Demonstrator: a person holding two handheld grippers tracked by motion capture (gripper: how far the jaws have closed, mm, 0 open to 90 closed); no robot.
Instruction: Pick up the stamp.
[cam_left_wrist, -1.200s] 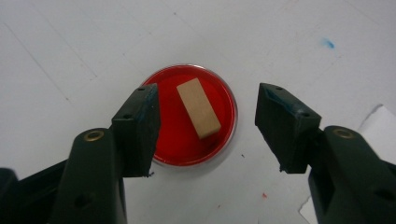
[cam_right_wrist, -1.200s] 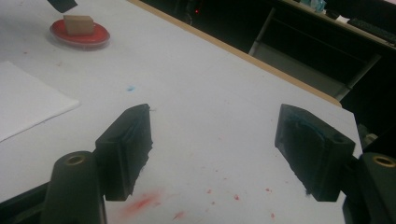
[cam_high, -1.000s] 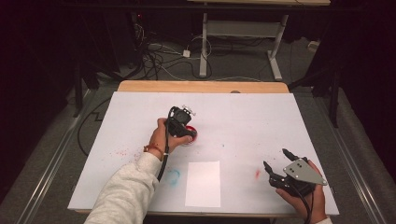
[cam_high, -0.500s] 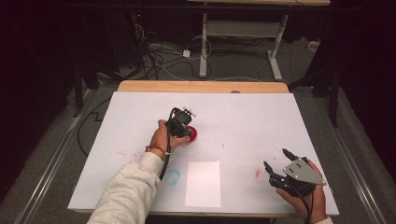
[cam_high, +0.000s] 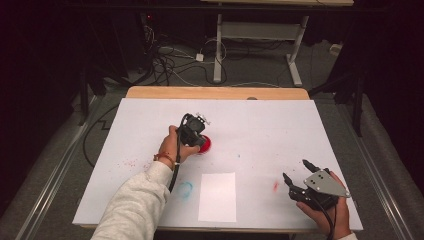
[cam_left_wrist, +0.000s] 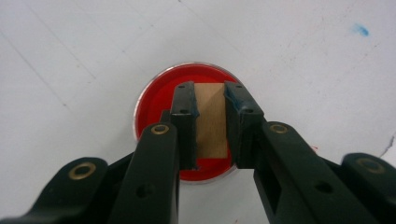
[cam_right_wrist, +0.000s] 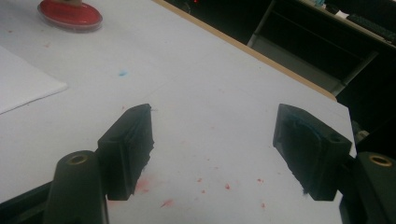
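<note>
On the left side of the white paper-covered worktop (cam_high: 280, 125) we see the person's left hand (cam_high: 172, 147), in a pale grey sleeve (cam_high: 131, 207), holding the left hand-held gripper (cam_high: 195, 137) near the middle of the surface. In the left gripper view this hand-held gripper (cam_left_wrist: 210, 100) points down at a round red ink pad with a clear rim (cam_left_wrist: 154, 98). Its two black jaws are closed to a narrow gap and press on both sides of a small light-brown wooden block (cam_left_wrist: 211, 121), which stands over the red disc. We think the block touches the red surface, but the jaws hide its lower end, so we cannot be sure.

Just below and left of the disc, a small blue ring mark (cam_high: 185, 189) is drawn on the worktop. Beside it lies a white rectangular sheet of paper (cam_high: 217, 196), flat, near the front edge.

Further right there is a short red smear (cam_high: 275, 186) on the worktop. Next to it the right hand (cam_high: 327, 215) holds the right hand-held gripper (cam_high: 296, 172), with a grey three-cornered plate (cam_high: 325, 182) on top. In the right gripper view the right hand-held gripper (cam_right_wrist: 212, 149) has its jaws spread wide apart with nothing between them, above small red specks (cam_right_wrist: 201, 179). The red pad shows far off at the top left there, well apart from this hand-held gripper.
</note>
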